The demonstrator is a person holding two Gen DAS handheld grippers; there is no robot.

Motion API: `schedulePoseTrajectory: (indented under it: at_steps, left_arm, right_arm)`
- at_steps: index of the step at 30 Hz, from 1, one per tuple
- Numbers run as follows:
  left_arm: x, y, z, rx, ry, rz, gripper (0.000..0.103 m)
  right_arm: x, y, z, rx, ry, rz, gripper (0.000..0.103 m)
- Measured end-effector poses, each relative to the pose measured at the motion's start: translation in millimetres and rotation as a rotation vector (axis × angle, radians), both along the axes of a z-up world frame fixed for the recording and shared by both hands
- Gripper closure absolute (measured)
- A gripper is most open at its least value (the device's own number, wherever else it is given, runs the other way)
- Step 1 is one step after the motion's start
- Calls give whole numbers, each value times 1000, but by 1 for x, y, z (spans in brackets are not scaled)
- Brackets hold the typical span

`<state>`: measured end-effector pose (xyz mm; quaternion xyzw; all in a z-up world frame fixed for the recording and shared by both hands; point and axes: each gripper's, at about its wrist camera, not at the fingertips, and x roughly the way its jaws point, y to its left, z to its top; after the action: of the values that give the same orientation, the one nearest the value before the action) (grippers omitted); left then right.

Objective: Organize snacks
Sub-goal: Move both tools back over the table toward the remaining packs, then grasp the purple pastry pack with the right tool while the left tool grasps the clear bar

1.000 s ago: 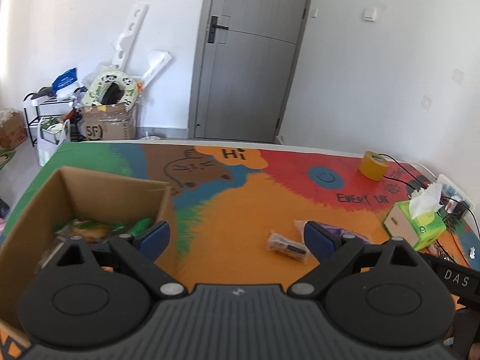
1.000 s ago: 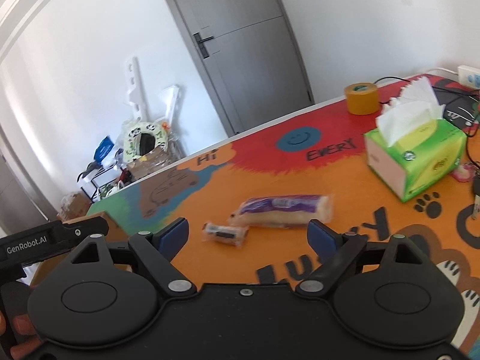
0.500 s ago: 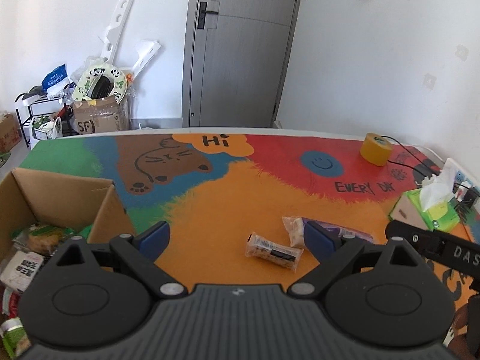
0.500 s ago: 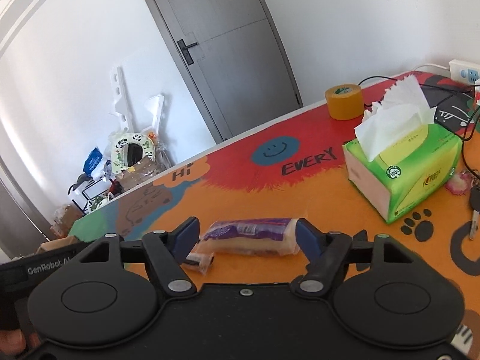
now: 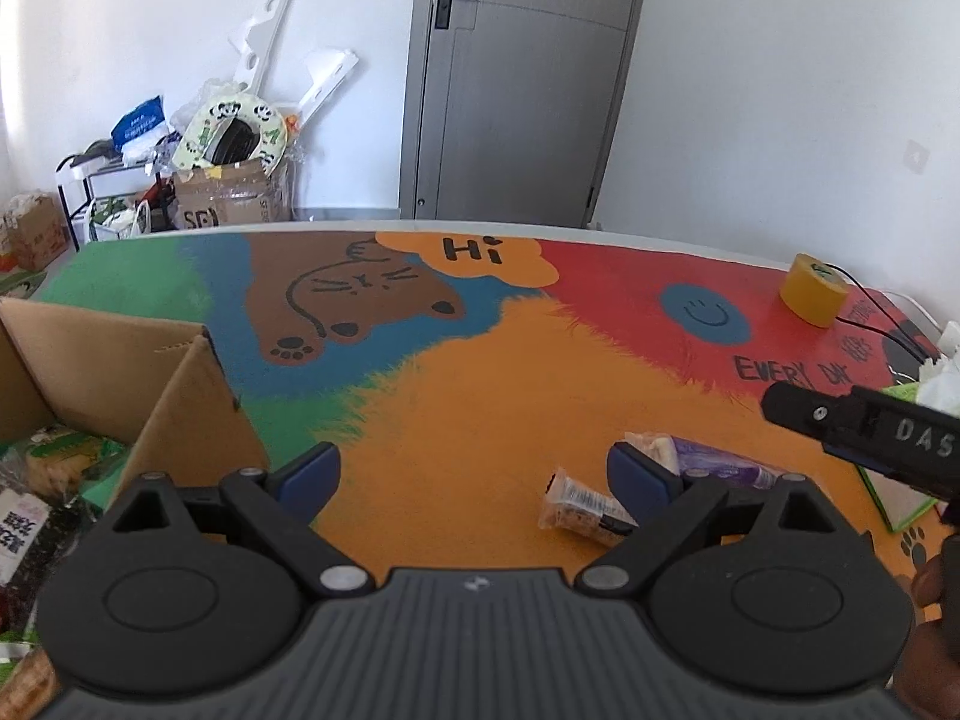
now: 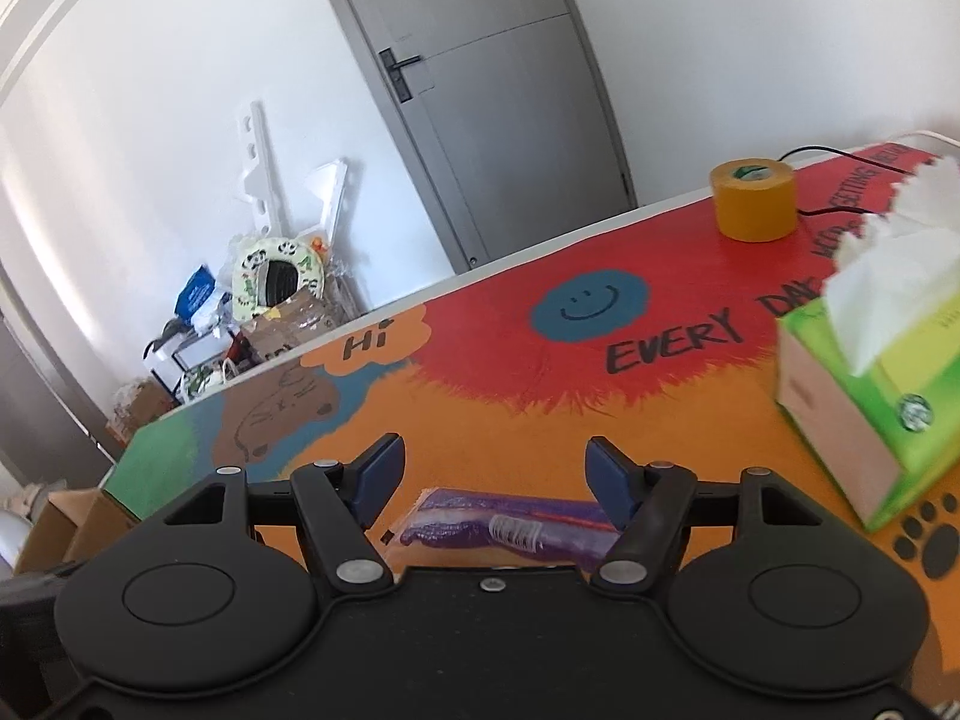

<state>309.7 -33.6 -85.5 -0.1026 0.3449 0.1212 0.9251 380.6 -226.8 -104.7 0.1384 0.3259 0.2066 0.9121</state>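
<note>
Between the right gripper's [image 6: 491,477] wide-open jaws lies a purple snack pack [image 6: 504,525], ungripped; left gripper [image 5: 474,474] wide open, empty.

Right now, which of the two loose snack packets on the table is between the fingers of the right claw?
The long purple packet lies between the open right claw. The smaller clear packet lies beside it, outside that claw.
</note>
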Motion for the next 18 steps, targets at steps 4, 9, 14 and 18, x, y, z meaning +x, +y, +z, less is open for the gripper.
schedulePoseTrajectory:
  at_steps: [4, 9, 14, 18]
  left_arm:
    - [4, 0, -1, -9, -2, 5, 8]
    - [0, 2, -4, -21, -18, 29, 8]
    - [-5, 1, -3, -40, -24, 27, 8]
    - [-10, -3, -1, -40, -37, 28, 8]
  right_arm:
    - [9, 7, -8, -2, 8, 29, 36]
    - [11, 10, -20, 1, 47, 46, 36]
    - [2, 12, -24, -25, 55, 64, 42]
    - [-12, 13, -30, -48, 76, 74, 55]
